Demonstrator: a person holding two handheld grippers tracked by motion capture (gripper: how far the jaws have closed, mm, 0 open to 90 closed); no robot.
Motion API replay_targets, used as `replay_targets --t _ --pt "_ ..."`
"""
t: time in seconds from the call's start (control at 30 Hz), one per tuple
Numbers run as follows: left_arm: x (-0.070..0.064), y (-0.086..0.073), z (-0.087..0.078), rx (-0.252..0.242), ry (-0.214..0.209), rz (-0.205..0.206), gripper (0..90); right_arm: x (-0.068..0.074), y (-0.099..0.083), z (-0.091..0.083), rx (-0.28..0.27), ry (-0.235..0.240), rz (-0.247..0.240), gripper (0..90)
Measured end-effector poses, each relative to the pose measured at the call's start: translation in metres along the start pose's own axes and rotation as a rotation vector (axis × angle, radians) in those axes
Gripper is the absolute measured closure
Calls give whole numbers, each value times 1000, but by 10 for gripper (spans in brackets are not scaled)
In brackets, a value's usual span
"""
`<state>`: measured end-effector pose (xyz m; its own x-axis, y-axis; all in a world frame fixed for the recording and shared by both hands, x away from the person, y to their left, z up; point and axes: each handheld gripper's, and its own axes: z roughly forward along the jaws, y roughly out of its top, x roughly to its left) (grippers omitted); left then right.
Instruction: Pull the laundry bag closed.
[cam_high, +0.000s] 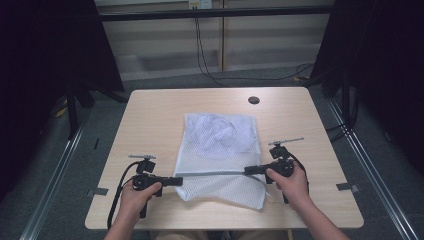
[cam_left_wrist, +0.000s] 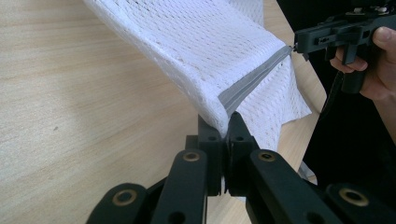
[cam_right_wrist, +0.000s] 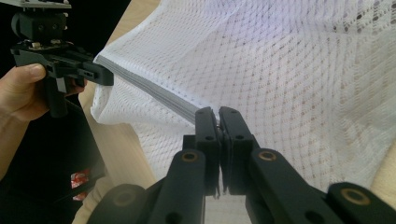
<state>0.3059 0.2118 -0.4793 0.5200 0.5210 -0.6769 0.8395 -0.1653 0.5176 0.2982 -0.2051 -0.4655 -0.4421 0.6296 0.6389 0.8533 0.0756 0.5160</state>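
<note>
A white mesh bag (cam_high: 220, 155) lies at the middle of the table (cam_high: 150, 120), reaching toward its near edge. The left gripper (cam_high: 175, 181) pinches one end of the bag's grey zipper (cam_high: 215, 173) between closed fingers (cam_left_wrist: 210, 135); the right gripper (cam_high: 248, 170) pinches the opposite end, holding it taut.

No legible text, red tag (cam_right_wrist: 79, 179) perhaps printed, too blurred

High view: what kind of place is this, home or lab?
Likely a lab or recording rig, not a home: a bare wooden table ringed by black curtains, cables trailing down the back wall, metal floor rails.
</note>
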Motion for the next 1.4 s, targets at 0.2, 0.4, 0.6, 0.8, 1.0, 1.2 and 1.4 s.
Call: replay_targets --t 0.2,0.4,0.6,0.8,1.0,1.2,1.4 --pt "1 0 0 6 5 9 879 0 1 -1 -5 1 -6 870" --pt "2 -1 -1 4 9 11 879 -1 1 -1 -2 4 -8 870" --pt "1 -2 -2 1 5 9 879 -3 1 -3 1 1 -7 870" --pt "1 -3 -2 2 1 10 878 -4 0 -3 0 8 -6 870" --pt "1 -3 -2 -3 -6 8 879 -4 -1 -5 -1 4 -5 870" --pt "1 -4 -2 4 -4 12 879 -6 -4 -9 -5 2 -1 870" --pt "0 -3 -3 -4 -2 2 879 -5 -5 -12 -8 -4 0 870"
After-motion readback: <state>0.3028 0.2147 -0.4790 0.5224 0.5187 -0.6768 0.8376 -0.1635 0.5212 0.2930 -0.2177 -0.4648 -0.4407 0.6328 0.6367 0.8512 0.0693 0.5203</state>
